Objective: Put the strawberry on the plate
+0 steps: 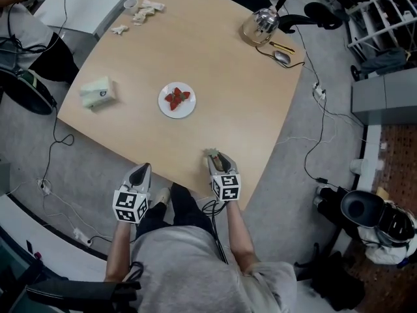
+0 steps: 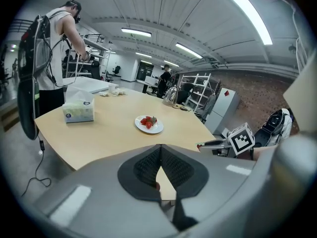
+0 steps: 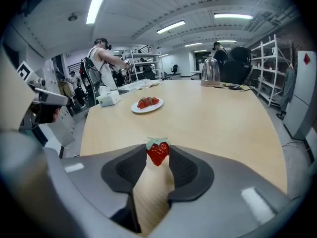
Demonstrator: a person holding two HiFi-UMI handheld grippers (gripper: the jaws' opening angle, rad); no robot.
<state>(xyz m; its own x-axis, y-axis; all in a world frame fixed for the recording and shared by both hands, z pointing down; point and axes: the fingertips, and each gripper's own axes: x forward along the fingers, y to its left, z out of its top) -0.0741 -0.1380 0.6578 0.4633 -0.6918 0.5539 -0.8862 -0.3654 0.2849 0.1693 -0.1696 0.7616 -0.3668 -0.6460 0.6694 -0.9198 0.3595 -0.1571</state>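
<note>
A red strawberry (image 3: 158,152) with a green cap sits pinched between the tips of my right gripper (image 3: 158,150), both pads touching it, just above the wooden table near its front edge. In the head view the same strawberry (image 1: 212,153) shows at the right gripper (image 1: 216,157) tip. A white plate (image 1: 164,107) with a few strawberries on it lies at the table's middle, well ahead; the plate (image 3: 139,110) also shows in the right gripper view. My left gripper (image 1: 142,169) hovers at the table's near edge, its jaws shut and empty (image 2: 161,148).
A tissue box (image 1: 98,92) lies left of the plate. A glass kettle (image 1: 261,25), a mouse (image 1: 281,57) and cables sit at the far right corner, crumpled paper (image 1: 140,13) at the far left. A person (image 2: 54,48) stands beyond the table.
</note>
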